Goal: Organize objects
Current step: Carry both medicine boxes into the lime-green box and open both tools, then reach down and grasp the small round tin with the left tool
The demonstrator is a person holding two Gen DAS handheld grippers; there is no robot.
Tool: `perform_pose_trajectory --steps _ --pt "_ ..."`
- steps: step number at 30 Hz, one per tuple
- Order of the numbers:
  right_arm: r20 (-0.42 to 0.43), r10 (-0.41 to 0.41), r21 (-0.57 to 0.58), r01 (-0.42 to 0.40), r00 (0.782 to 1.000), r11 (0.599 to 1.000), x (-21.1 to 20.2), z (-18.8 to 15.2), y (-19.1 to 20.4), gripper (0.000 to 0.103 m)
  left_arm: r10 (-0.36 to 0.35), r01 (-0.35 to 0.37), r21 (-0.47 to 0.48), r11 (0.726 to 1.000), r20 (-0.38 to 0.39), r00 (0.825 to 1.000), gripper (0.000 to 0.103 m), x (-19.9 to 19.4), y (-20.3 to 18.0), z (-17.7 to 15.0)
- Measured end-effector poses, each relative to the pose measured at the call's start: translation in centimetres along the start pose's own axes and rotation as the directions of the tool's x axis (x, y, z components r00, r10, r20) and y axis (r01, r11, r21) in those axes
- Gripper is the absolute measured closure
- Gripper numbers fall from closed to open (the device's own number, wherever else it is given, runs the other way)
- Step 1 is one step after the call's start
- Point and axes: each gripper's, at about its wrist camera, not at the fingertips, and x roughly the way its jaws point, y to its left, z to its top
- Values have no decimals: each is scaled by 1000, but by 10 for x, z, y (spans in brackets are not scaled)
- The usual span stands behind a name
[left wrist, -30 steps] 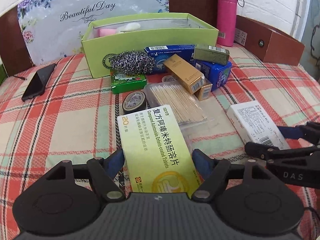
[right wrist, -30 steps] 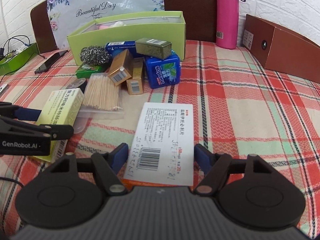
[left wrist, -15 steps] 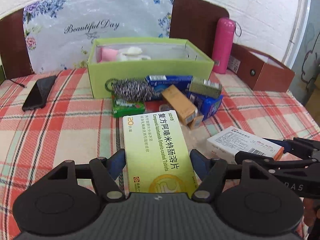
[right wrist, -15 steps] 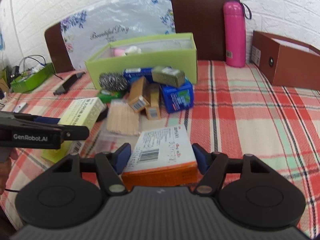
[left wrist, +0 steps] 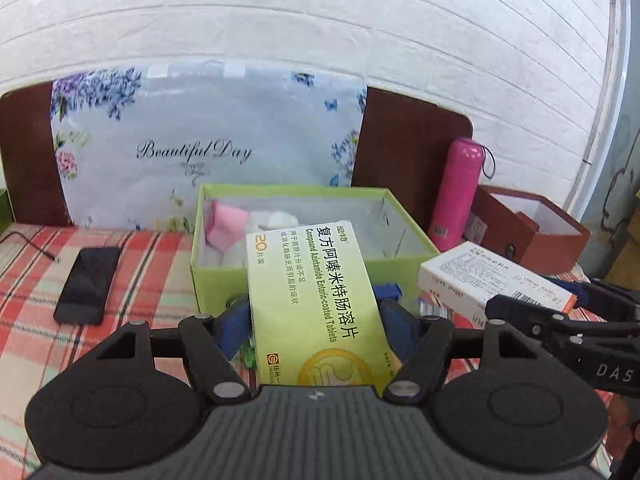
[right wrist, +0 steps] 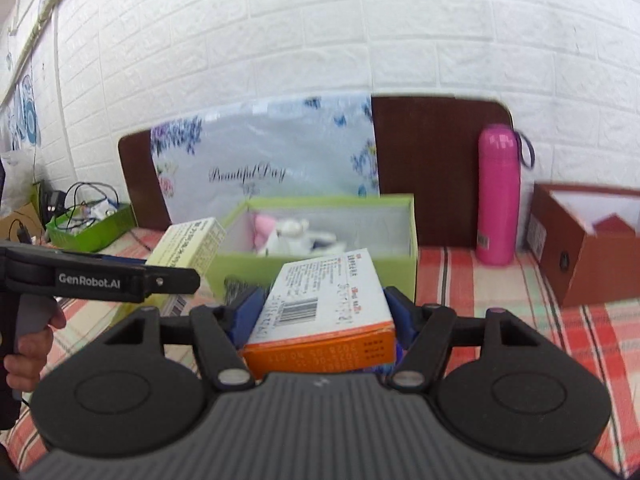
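Plaid tablecloth [left wrist: 152,276] under a white brick wall | your left gripper [left wrist: 314,322] pinches the yellow-green pill box [left wrist: 312,304], raised before the green box [left wrist: 304,272] | your right gripper [right wrist: 320,316] pinches the white-and-orange pill box [right wrist: 324,304] alongside | pink bottle [right wrist: 498,196] behind.

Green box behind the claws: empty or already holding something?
Not empty. The green box is open-topped, with pink and white items inside.
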Motion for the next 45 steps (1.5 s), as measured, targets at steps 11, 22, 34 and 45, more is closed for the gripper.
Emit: perform_pose_trajectory --steps 11,22,34,45 --pt "88 2 -45 2 996 999 79 34 -2 37 -13 12 -130 991 -8 1000 30 62 25 53" --pt "39 -17 -141 23 999 990 171 40 8 37 34 -41 -195 980 -40 999 30 137 55 77" --pt "-103 -10 -167 -8 995 986 218 24 7 4 37 -61 -267 962 -96 995 26 164 70 67" --pt "-13 -19 -122 17 1000 992 150 37 14 0 72 -86 -239 967 -69 995 26 108 59 64"
